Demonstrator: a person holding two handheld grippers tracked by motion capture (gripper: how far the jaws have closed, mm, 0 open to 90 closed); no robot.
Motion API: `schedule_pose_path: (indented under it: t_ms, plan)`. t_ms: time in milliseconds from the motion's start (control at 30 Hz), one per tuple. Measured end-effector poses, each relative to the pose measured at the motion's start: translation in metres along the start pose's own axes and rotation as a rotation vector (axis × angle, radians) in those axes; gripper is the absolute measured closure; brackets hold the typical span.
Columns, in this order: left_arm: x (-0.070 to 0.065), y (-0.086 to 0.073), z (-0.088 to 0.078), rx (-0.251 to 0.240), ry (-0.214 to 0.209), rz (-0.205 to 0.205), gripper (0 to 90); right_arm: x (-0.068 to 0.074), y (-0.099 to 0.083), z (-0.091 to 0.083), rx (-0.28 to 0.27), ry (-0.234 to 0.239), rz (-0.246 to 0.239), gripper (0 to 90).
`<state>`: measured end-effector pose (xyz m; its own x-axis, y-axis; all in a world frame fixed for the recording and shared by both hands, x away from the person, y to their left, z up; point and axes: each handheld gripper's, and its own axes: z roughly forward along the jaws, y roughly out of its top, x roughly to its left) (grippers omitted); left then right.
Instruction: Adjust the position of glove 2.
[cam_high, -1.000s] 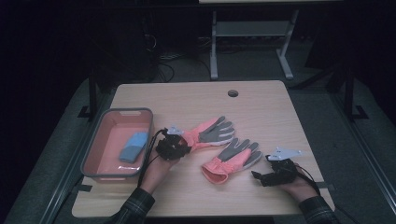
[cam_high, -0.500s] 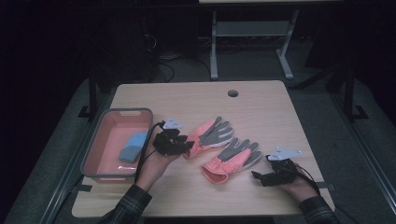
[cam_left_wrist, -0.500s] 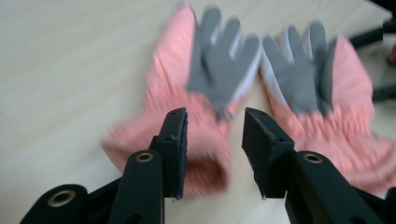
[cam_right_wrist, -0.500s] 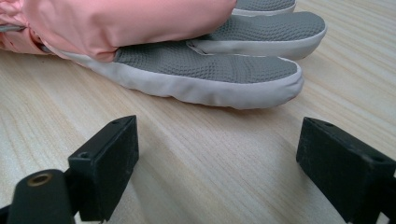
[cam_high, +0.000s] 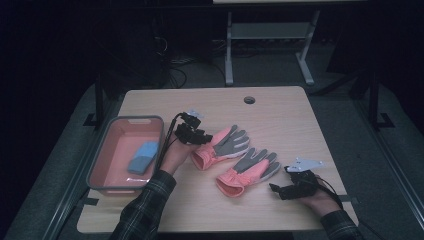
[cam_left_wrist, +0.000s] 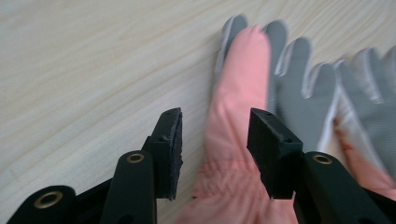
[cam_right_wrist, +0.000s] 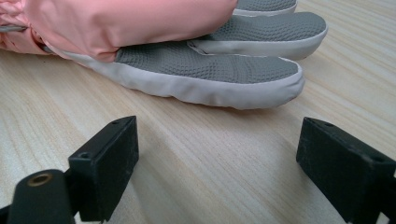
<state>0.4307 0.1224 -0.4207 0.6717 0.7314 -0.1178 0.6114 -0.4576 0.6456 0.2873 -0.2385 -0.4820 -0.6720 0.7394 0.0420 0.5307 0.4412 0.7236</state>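
Two pink gloves with grey palms lie side by side mid-table. Over the cuff end of the farther glove (cam_high: 223, 145) hovers my left gripper (cam_high: 202, 136). In the left gripper view that gripper (cam_left_wrist: 215, 149) is open, its jaws straddling the pink cuff of the farther glove (cam_left_wrist: 233, 116) without closing on it, and the nearer glove (cam_left_wrist: 373, 93) lies to the right. The nearer glove (cam_high: 250, 171) has my right gripper (cam_high: 275, 189) low on the table just right of it. In the right gripper view this gripper (cam_right_wrist: 219, 163) stands wide open, a short gap from the glove's grey fingertips (cam_right_wrist: 205, 60).
A pink bin (cam_high: 100, 160) holding a blue sponge (cam_high: 142, 156) sits at the table's left side, close to my left forearm. A cable hole (cam_high: 249, 100) marks the far edge. Bare wood lies behind the gloves and along the front edge.
My left gripper has moved away from the person and slightly right, ending over the farther glove's cuff. The right gripper and both gloves have stayed put.
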Motion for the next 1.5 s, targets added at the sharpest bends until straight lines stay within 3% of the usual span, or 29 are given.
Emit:
schedule_pose_path:
  t_ms: [200, 333, 367, 500, 567, 600, 633, 767, 933, 1033, 1233, 1500]
  plan:
    - [0.003, -0.004, 0.015, 0.039, -0.022, -0.006, 59.0, 0.000, 0.000, 0.000, 0.000, -0.001, -0.001, 12.9]
    - [0.001, -0.006, 0.021, 0.063, -0.063, -0.002, 73.4, 0.000, 0.000, 0.000, 0.000, -0.002, -0.005, 12.7]
    - [0.000, -0.006, 0.022, 0.073, -0.061, 0.014, 76.1, 0.000, 0.000, 0.000, 0.000, -0.001, -0.006, 12.8]
    - [-0.001, -0.005, 0.021, 0.071, -0.059, 0.015, 86.9, 0.000, 0.003, -0.001, 0.021, -0.001, 0.004, 17.9]
    - [-0.002, -0.004, 0.018, 0.064, -0.063, 0.004, 89.2, -0.001, 0.006, -0.007, 0.027, 0.010, 0.023, 32.3]
    - [-0.002, -0.004, 0.016, 0.057, -0.062, -0.002, 89.2, -0.001, 0.006, -0.007, 0.027, 0.010, 0.023, 32.3]
    - [-0.003, -0.003, 0.013, 0.046, -0.064, -0.003, 89.4, -0.002, 0.008, -0.009, 0.023, 0.018, 0.031, 38.4]
    - [-0.005, -0.001, 0.001, 0.009, -0.040, 0.002, 89.5, -0.002, 0.013, -0.018, -0.002, 0.089, 0.069, 65.4]
    - [-0.011, 0.003, -0.017, -0.038, -0.028, 0.016, 89.6, 0.008, 0.019, -0.017, 0.007, 0.188, 0.027, 90.0]
    - [-0.019, 0.003, -0.025, -0.061, -0.027, 0.032, 89.6, 0.018, 0.023, -0.013, 0.011, 0.237, 0.010, 90.0]
    - [-0.038, 0.004, -0.034, -0.111, -0.035, 0.075, 89.5, 0.035, 0.032, 0.003, 0.043, 0.249, -0.028, 90.0]
    - [-0.058, 0.003, -0.040, -0.136, -0.114, 0.118, 89.4, 0.043, 0.043, 0.017, 0.046, 0.245, -0.029, 90.0]
